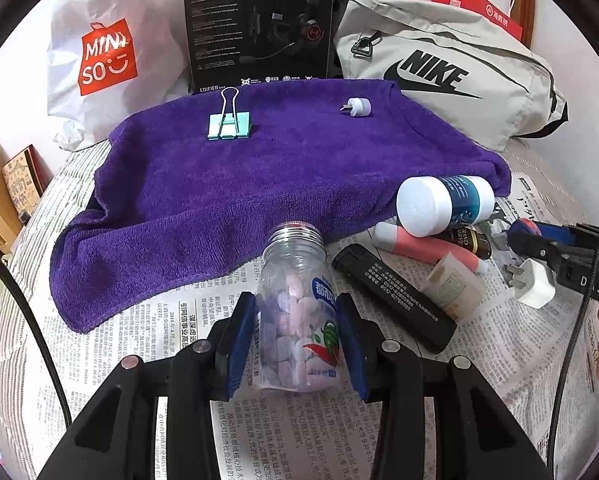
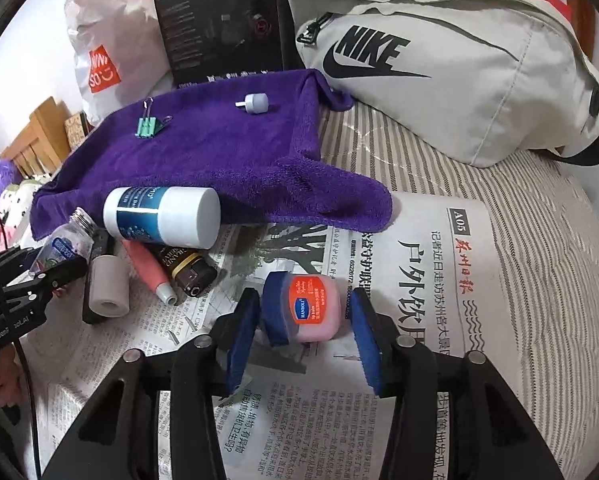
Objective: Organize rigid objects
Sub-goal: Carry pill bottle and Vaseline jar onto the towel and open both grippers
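Clear pill bottle [image 1: 297, 312] sat clamped in left hand-held gripper [image 1: 297, 334], light, slick, best held mid-body. Right hand-held gripper [image 2: 301, 322] straddled small pink jar [image 2: 313, 310], pads not yet pressing; rigid, light, take across its sides.

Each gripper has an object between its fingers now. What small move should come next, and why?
Probably close the right gripper onto the pink jar: a gap shows beside its right pad. The left gripper already clamps the clear bottle.

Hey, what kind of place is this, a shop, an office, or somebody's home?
Probably a home, likely a bedroom: striped bedding under the newspaper, a waist bag and a shopping bag beside it.
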`<state>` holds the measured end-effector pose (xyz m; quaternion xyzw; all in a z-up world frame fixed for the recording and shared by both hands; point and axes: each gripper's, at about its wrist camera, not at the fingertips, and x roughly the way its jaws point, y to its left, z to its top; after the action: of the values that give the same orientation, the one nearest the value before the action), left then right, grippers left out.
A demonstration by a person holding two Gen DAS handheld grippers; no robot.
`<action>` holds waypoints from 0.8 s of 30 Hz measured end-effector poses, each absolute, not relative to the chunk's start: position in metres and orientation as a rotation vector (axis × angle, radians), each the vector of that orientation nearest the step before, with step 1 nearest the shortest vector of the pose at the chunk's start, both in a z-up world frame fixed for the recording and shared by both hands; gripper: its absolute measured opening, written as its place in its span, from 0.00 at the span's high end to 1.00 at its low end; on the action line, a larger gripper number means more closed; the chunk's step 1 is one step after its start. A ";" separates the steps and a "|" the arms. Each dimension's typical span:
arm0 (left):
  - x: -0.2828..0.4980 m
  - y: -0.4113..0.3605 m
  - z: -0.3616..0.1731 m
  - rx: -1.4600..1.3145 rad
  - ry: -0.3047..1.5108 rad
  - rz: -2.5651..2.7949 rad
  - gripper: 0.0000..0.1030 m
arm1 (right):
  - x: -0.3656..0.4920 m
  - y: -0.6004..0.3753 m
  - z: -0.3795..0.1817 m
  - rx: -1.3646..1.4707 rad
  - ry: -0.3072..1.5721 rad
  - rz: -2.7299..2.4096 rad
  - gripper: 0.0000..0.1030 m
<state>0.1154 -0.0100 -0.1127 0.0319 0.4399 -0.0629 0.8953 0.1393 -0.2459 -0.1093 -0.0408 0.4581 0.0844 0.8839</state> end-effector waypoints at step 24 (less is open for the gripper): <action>0.116 0.040 -0.064 -0.048 0.939 -0.119 0.62 | 0.141 -0.247 -0.074 -0.028 0.978 0.273 0.65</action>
<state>0.1157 0.0397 -0.0636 -0.0233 0.4520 -0.0575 0.8898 0.1406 -0.2469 -0.0741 -0.0134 0.4683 0.1309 0.8737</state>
